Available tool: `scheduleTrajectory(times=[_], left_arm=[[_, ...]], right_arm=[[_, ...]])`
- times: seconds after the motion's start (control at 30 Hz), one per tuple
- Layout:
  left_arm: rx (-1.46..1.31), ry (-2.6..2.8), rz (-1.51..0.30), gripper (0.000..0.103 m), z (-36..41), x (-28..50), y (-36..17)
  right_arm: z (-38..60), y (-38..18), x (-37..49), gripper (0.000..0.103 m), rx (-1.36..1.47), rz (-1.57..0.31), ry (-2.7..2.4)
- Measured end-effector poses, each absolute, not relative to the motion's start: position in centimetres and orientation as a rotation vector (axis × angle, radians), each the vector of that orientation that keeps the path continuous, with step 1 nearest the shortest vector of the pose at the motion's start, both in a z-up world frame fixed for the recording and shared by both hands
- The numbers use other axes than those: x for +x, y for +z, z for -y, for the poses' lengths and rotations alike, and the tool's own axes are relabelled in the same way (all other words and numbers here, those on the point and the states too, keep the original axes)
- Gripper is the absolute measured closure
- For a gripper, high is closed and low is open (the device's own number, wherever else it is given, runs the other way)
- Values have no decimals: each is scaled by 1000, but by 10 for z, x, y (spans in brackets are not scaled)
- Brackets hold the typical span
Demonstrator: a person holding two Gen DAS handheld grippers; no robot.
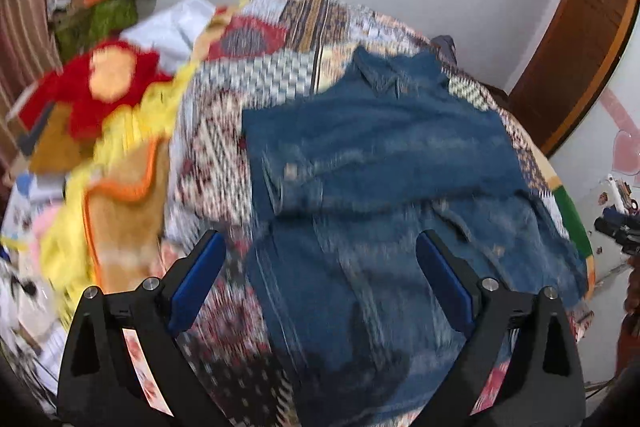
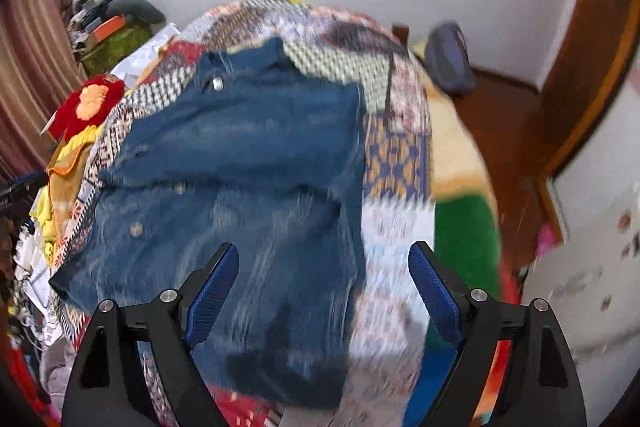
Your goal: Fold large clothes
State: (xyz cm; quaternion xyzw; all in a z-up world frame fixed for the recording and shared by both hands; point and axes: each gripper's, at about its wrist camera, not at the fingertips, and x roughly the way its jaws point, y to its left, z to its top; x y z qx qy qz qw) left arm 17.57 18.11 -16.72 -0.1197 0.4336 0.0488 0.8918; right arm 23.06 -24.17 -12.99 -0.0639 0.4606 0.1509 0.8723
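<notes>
Jacket (image 1: 380, 155) | flat on bed (image 1: 224, 131), folded for stacking | left tongs (image 1: 320, 275), right tongs (image 2: 324, 279) apart, empty, above it

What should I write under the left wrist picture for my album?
Open left gripper above a blue denim garment lying on a patchwork bedspread, holding nothing.
</notes>
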Motion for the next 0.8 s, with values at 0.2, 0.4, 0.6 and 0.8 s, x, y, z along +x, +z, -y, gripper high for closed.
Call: scheduleTrajectory(times=[0.2, 0.4, 0.6, 0.8], left_arm=[[-336, 120, -1047, 6, -182, 150, -219], [-463, 100, -1123, 6, -175, 122, -255], [-577, 69, -1117, 17, -168, 102, -270], [-513, 44, -1082, 56, -154, 100, -260]], right_arm=[[267, -190, 206, 18, -18, -1111, 271], [281, -207, 192, 18, 124, -1119, 316], [271, -208, 189, 35, 104, -1108, 379], [261, -205, 188, 62, 55, -1063, 407]])
